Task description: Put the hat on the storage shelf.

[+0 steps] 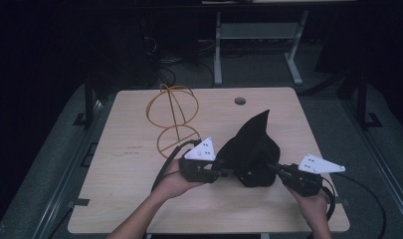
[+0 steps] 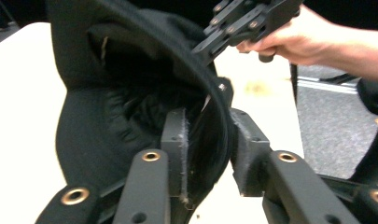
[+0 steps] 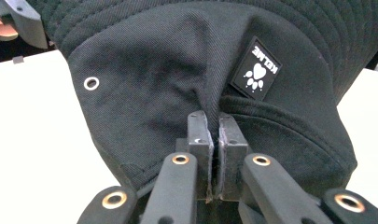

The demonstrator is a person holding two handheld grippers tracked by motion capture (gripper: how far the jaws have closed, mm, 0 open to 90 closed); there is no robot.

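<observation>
I have a black hat (image 1: 251,152) held up just over the table (image 1: 139,164), between my two claws; the right claw (image 3: 213,156) is pinched tight on a fold of its cloth, next to the paw patch (image 3: 255,70); the left claw (image 2: 210,154) is partly open, with the brim between its pads but not squeezed; the hat looks light and soft, so it flops and bunches; I think the stitched brim is the best place to grab, since it is stiffer
</observation>
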